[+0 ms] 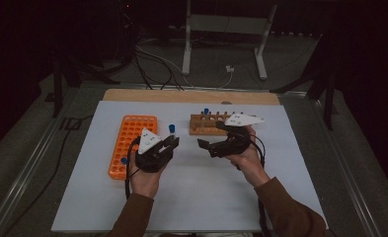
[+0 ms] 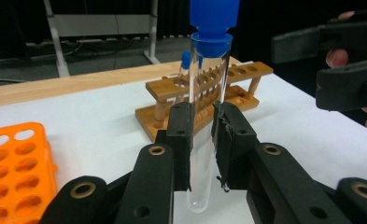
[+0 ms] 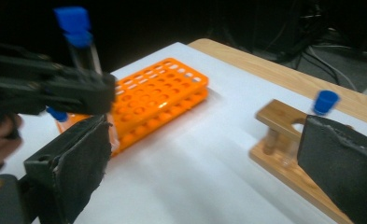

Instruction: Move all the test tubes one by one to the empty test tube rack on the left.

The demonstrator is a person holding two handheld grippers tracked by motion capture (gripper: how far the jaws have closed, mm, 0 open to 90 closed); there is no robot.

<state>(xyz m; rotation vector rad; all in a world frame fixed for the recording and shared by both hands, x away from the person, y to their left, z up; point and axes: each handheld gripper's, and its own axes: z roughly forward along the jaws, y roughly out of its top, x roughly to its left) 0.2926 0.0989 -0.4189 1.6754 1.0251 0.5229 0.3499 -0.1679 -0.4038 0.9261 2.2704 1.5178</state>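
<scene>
**Left tongs clamp a blue-capped tube; right tongs stand wide and empty**

The left tongs (image 2: 202,140) are closed tight on a clear test tube (image 2: 204,121), their black pads pressing its glass from both sides about halfway down. The tube stands upright, its blue cap (image 2: 214,21) well above the pads and its rounded bottom hanging free below them, over the white bench (image 2: 92,126). In the high view the left tongs (image 1: 171,143) sit in the person's left hand (image 1: 144,180), with the capped tube (image 1: 172,130) rising from their tip.

The right tongs (image 3: 204,154) are spread as wide as they go, with nothing between the pads but bare bench. In the high view the right tongs (image 1: 209,145) point toward the left tongs, near them but apart, and are held by the right hand (image 1: 248,160).

Just outside the left tongs, on the side away from the right tongs, lies the orange tube rack (image 1: 130,143), flat on the bench; a blue cap (image 1: 124,160) shows at its near edge. Beyond the gap between the two tongs stands the wooden tube rack (image 1: 209,123), holding one blue-capped tube (image 1: 206,112) upright. From the left gripper view the wooden rack (image 2: 209,93) lies straight behind the held tube. From the right gripper view the wooden rack (image 3: 288,149) is close beside the right-hand pad, and the orange rack (image 3: 158,100) lies beyond the left-hand pad, behind the other tongs (image 3: 45,91) and the tube they grip.
</scene>
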